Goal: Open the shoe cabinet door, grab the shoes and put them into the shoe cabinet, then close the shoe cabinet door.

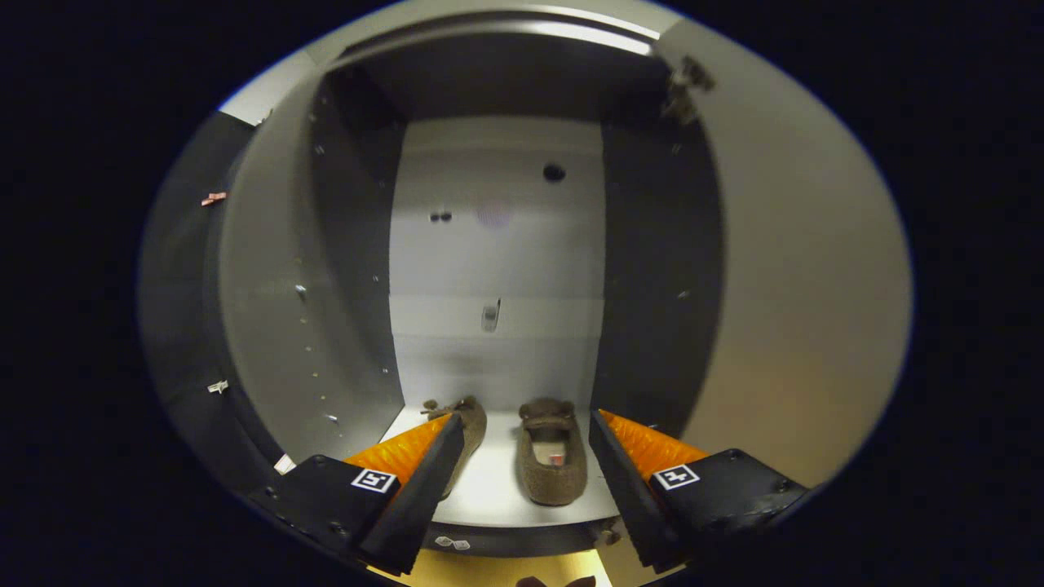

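The gripper (526,444) holds its two fingers wide apart and grips nothing. Both fingertips reach just over the front edge of the cabinet floor.

Two brown shoes rest on the bottom shelf (489,489) of the shoe cabinet. The right shoe (550,461) lies in the gap between the fingers, toe toward the back, clear of both. The left shoe (466,432) lies just behind the left fingertip and is partly hidden by it (contact cannot be confirmed from this view).

Beyond the shoes stands the pale back panel (497,269), flanked by dark side walls. The cabinet door (807,302) hangs open on the right, just beside the right finger.

Judged status: the shoes are placed; closing the door remains.

Hazards:
- On withdrawal, the left finger may snag the left shoe and drag it out of position.
- A shoe left over the front edge would block the door from closing.
- Pushing the door near its hinge may let the finger slip off the smooth panel.
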